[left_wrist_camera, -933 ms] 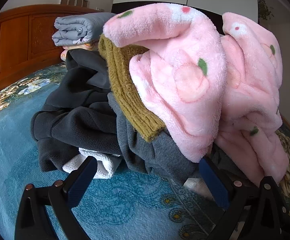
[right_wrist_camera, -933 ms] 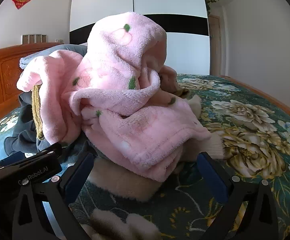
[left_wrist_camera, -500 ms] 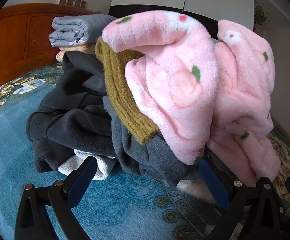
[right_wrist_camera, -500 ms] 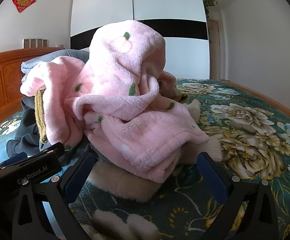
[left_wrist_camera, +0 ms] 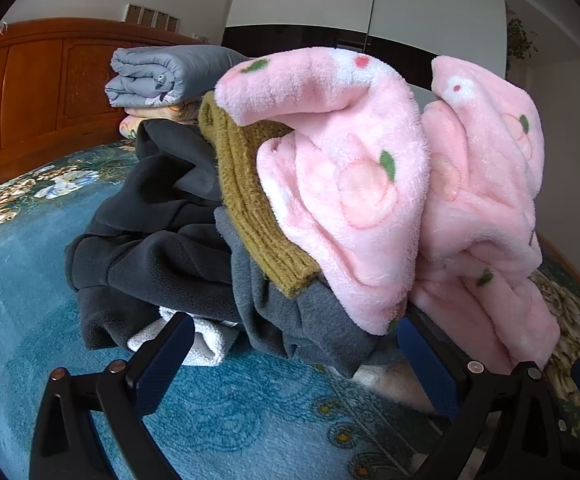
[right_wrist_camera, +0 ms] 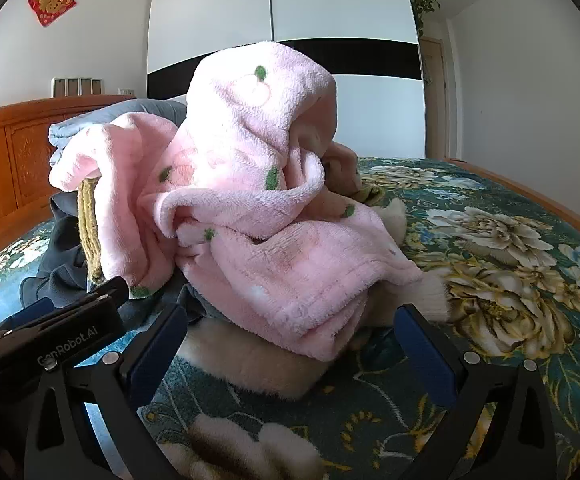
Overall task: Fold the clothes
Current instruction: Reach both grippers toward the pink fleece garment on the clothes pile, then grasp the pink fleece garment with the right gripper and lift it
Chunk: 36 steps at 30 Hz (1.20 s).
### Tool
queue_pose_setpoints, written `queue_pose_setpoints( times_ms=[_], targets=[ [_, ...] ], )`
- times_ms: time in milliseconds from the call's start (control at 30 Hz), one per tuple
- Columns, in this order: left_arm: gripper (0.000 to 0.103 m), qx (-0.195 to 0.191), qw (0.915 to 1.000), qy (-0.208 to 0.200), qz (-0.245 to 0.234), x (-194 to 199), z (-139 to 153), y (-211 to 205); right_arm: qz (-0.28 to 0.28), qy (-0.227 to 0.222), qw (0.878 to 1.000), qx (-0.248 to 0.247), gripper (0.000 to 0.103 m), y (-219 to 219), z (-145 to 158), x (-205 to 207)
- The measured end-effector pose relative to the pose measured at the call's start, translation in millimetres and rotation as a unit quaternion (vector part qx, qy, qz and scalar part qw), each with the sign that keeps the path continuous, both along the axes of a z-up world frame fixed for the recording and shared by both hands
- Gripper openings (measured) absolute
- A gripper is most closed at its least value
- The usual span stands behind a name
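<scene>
Your left gripper (left_wrist_camera: 290, 344) sits low and level over the bed, jaws spread wide with nothing between them; the blue-padded fingers (left_wrist_camera: 162, 360) stand just short of the foot of the clothes pile. Your right gripper (right_wrist_camera: 290, 336) is held the same way, low and level, jaws spread and empty, its blue pads flanking the near edge of the pile. In the right wrist view the left gripper's black body shows at the lower left, close beside.

Directly ahead of the left jaws lies a white terry piece (left_wrist_camera: 206, 344), soft and rolled, tucked under a dark grey fleece garment (left_wrist_camera: 162, 256) that is crumpled in thick matte folds. Over this hangs a mustard knit (left_wrist_camera: 250, 208), coarse and ribbed, in a narrow band. On top is draped a pink fleece garment (left_wrist_camera: 350, 184), plush, printed with peach shapes and green leaves, bunched into 2 rounded humps.

Ahead of the right jaws a cream fluffy piece (right_wrist_camera: 258, 364) lies flat under the pink fleece garment (right_wrist_camera: 258, 184).

The pile rests on the bedspread (left_wrist_camera: 22, 280), teal pile on the left side, dark green with large pale flowers (right_wrist_camera: 490, 232) on the right. Behind stand a folded grey quilt (left_wrist_camera: 158, 76), smooth and padded, and a carved wooden headboard (left_wrist_camera: 34, 80).
</scene>
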<state>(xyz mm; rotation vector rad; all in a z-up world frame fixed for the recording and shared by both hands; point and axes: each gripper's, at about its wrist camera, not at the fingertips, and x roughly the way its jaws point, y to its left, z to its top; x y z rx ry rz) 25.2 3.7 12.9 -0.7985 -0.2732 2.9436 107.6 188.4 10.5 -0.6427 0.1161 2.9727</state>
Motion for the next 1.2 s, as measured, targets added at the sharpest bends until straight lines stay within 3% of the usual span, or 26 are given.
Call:
queue_pose_setpoints(
  times_ms=[267,433,700,867,967,1067,1200],
  targets=[
    [0.103,0.002,1.0,0.005,-0.006,-2,2,1,0.002,0.0,1.0,0.003,0.103,-1,0,1],
    [0.103,0.031,0.9991,0.011,-0.027,-4,0,-6,0.003,-0.002,1.0,0.009,0.103,-4,1,1],
    [0.103,0.041,0.9983,0.025,-0.032,-1,4,-11,0.004,-0.004,1.0,0.019,0.103,-8,2,0],
    [0.103,0.028,0.9972,0.047,-0.051,5,10,-3,0.022,-0.005,0.995,0.095,0.103,-40,7,2],
    [0.103,0.061,0.9956,0.065,-0.029,8,20,-26,0.043,-0.016,0.992,0.12,0.103,-53,10,4],
    [0.103,0.097,0.9911,0.09,0.014,11,29,-59,0.045,-0.02,0.992,0.113,0.103,-47,24,3],
    [0.103,0.125,0.9857,0.094,0.063,8,30,-94,0.042,0.016,0.998,0.038,0.103,-19,75,-15]
  ],
)
